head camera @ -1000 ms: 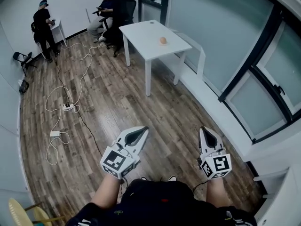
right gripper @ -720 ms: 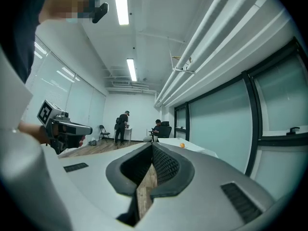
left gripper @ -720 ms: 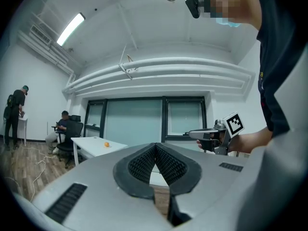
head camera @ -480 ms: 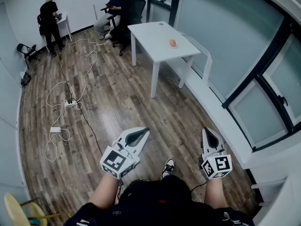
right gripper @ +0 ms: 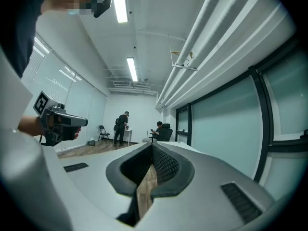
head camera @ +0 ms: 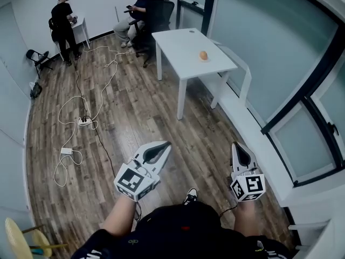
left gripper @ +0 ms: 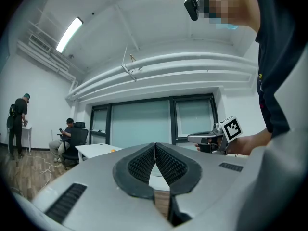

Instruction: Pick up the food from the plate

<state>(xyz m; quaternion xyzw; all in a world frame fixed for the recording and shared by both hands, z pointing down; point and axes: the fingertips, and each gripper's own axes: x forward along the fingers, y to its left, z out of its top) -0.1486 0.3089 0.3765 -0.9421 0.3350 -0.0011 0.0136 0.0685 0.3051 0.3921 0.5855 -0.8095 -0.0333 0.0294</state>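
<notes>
- I am holding my left gripper and right gripper low in front of me, both with jaws pressed together and gripping nothing.
- The food is sitting on its plate on the white table, well apart from me.
- I am judging nothing done yet: the approach, grasp and lift are all left.

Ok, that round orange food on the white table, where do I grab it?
Across its widest middle, from above, likely: the orange food looks round and sits alone on the white table, nothing crowding it. Finer shape is too small to tell.
</notes>
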